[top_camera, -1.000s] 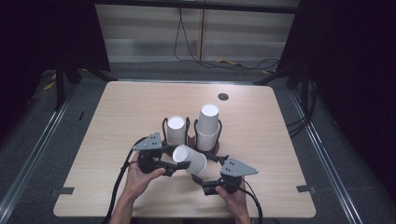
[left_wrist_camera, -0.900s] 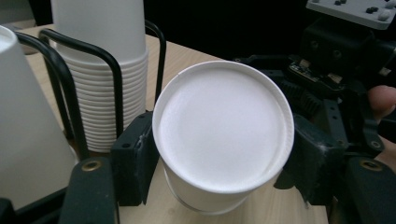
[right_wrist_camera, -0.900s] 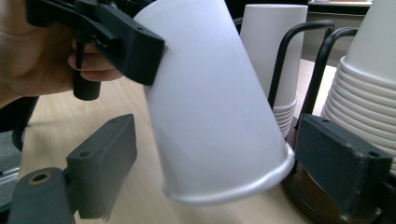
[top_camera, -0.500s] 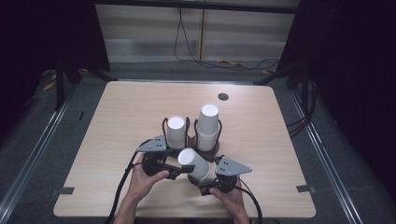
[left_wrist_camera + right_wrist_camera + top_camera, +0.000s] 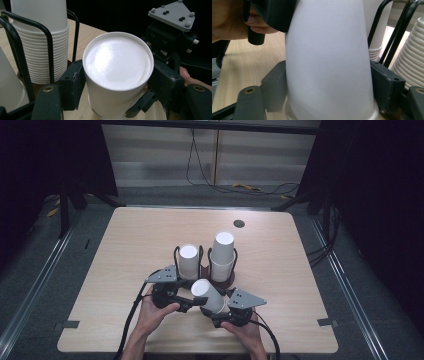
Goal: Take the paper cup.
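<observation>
White paper cup [image 5: 207,295] is off the desk [image 5: 125,245], held upside down and tilted, closed base toward the camera, at the near centre just in front of the wire cup holder [image 5: 205,262]. Compared with a second ago the cup sits a bit more to the right and nearer the near edge, and both hand-held grippers have closed in toward each other; the two stacks in the holder haven't moved.

Left hand-held gripper [image 5: 187,302]: jaws partly closed on the cup's upper body, pads touching both sides just under the base [image 5: 117,62]. Right hand-held gripper [image 5: 215,312]: jaws clamped on the lower part of the wall, near the rolled rim [image 5: 329,75], one pad on each side. So both have hold of the same cup, from opposite ends.

Holder has two bays: left stack of cups [image 5: 188,260] is shorter, right stack [image 5: 222,255] is taller. Small dark disc [image 5: 239,224] on the far desk, well apart.
</observation>
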